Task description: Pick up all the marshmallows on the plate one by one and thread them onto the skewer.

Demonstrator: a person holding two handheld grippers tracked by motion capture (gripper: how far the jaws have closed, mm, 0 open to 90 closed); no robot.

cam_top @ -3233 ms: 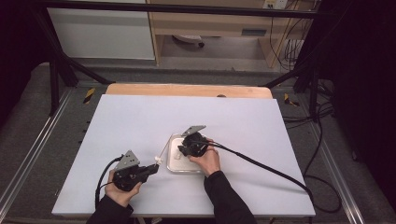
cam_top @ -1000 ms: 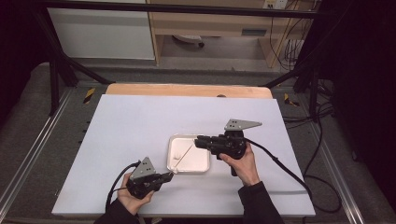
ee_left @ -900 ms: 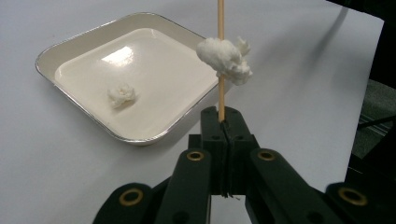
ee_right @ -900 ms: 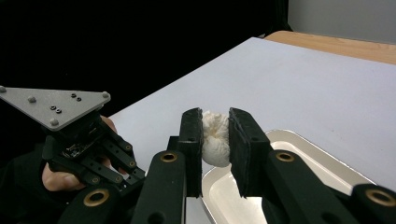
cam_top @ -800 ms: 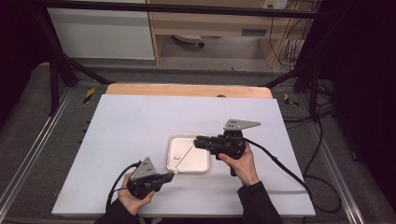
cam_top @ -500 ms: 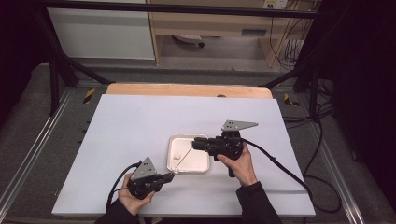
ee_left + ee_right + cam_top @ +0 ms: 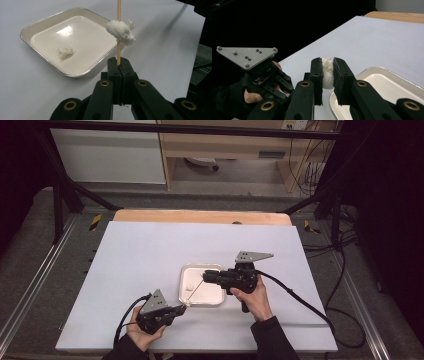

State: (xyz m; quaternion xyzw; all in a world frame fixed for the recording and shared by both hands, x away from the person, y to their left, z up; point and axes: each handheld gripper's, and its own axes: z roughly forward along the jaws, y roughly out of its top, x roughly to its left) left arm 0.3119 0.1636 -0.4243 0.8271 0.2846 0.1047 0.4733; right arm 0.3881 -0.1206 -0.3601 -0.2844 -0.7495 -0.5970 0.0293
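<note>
On the white table point(image 7: 150, 250), the shallow tray point(image 7: 182, 295) sits at centre frame in the high view, with my two claws meeting over its lower left corner. My left claw point(image 7: 119, 63), at the bottom centre of its own view, is pressed together on the butt of a thin wooden stick point(image 7: 119, 48). My right claw point(image 7: 327, 62) pinches a white fluffy lump point(image 7: 327, 73) between its pads, just off the tray's rim point(image 7: 372, 70).

By my reckoning the job of threading lumps onto the stick is partly done. One lump point(image 7: 121, 31) already sits on the stick, a short way above my left claw. Another one point(image 7: 65, 51) lies loose in the tray, waiting. Whether the one in my right claw has met the point yet, I cannot tell.

In the high view the stick point(image 7: 196, 291) slants from lower left to upper right, its long axis running from my left claw point(image 7: 183, 306) towards my right claw point(image 7: 205, 277), free end uppermost.
</note>
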